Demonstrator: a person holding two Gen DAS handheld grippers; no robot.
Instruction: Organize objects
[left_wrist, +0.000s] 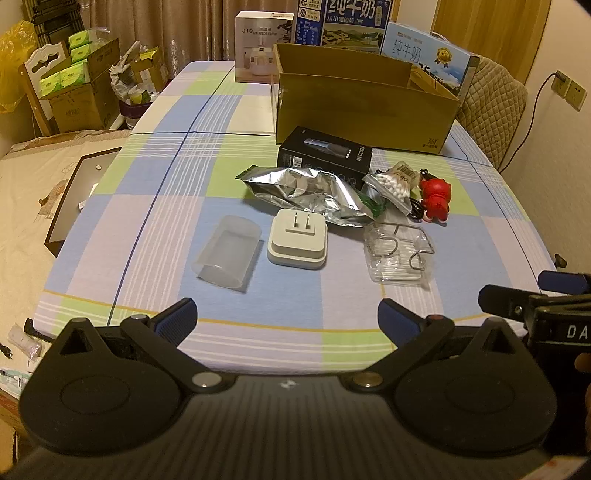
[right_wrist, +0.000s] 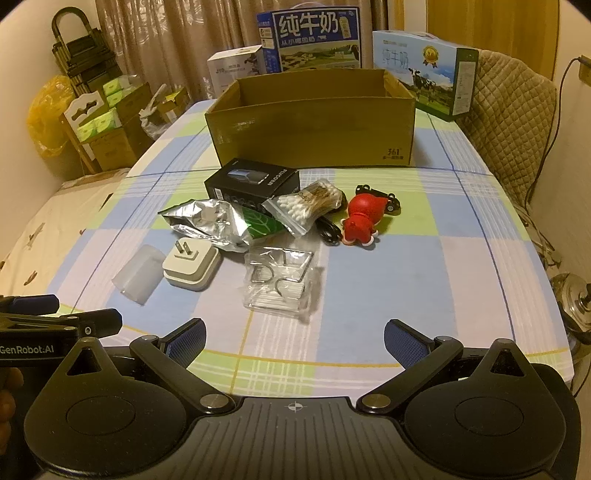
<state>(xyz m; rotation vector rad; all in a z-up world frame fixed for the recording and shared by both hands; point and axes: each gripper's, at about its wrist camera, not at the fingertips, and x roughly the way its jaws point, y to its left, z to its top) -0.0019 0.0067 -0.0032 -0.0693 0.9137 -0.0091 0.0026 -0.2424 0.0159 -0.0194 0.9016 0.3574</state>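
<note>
Right wrist view: the clear packet (right_wrist: 279, 284) is seen just ahead, slightly left of the right gripper (right_wrist: 293, 341), spread wide and empty. The left gripper (left_wrist: 286, 319), likewise spread, is nearer the white plug (left_wrist: 297, 238).

The left gripper (left_wrist: 287, 317) fills the lower frame of its own view, jaws spread wide and holding nothing. The right gripper (right_wrist: 294, 338) sits likewise, jaws wide apart, level and empty.
</note>
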